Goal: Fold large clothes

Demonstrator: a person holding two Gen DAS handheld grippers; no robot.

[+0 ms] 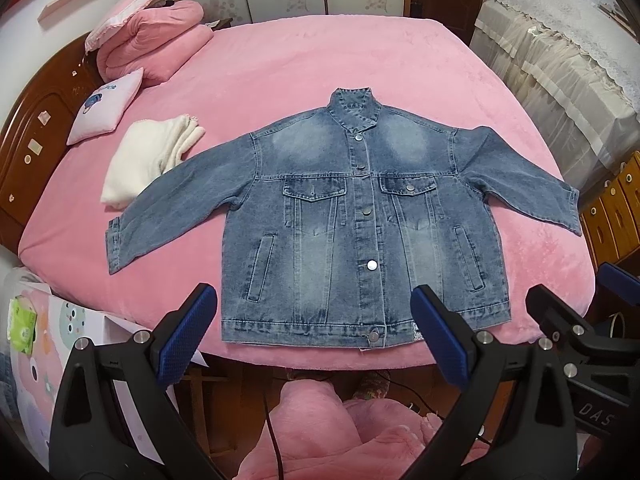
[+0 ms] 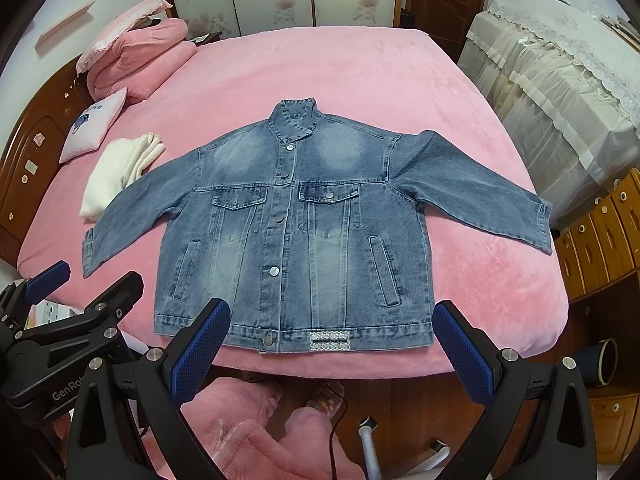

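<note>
The pink bed (image 1: 320,64) filled most of both views, and on it the denim jacket (image 1: 360,216) lay face up and buttoned, spread flat with both sleeves angled out from the body, its hem close to the bed's near edge and its collar pointing toward the far side. Nothing on the jacket was folded yet, so the task looked to be at its very start: the approach before the first fold. The next move would probably call for one sleeve cuff or a shoulder to be pinched and carried across the jacket's chest, with the other tool steadying the body. A folded white cloth (image 1: 148,160) lay just beyond the jacket's left sleeve, touching or slightly under it. The left gripper (image 1: 316,336) hovered above the jacket's hem, jaws spread wide and holding nothing. The right gripper (image 2: 332,350) hung beside it over the same hem, likewise wide apart, empty, and touching no fabric.
</note>
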